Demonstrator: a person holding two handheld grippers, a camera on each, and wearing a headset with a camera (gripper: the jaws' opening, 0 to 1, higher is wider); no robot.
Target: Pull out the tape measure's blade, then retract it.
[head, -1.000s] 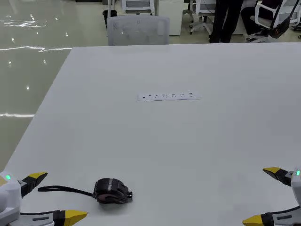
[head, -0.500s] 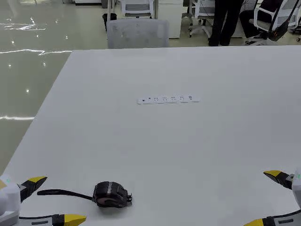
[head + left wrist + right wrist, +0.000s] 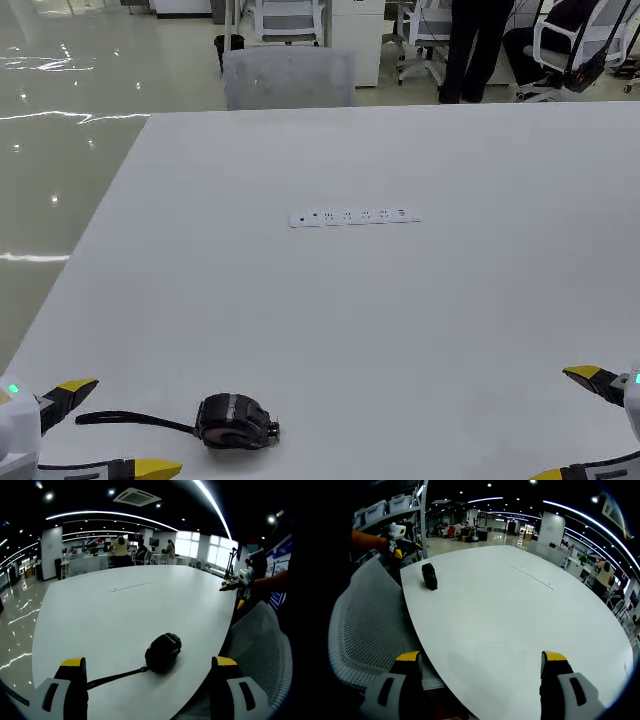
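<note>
A black tape measure lies on the white table near its front left edge, a black wrist strap trailing to its left. My left gripper is open just left of it, its yellow-tipped jaws on either side of the strap end. In the left gripper view the tape measure sits a short way ahead of the left gripper. My right gripper is open at the front right, far from the tape measure. No blade is pulled out.
A white power strip lies flat at the table's middle. A grey mesh chair stands at the far edge, with office chairs and a standing person beyond. A mesh chair back is close to the front edge.
The head camera has tilted, so everything sits lower in the picture. Both grippers stay open and the tape measure has not moved on the table.
</note>
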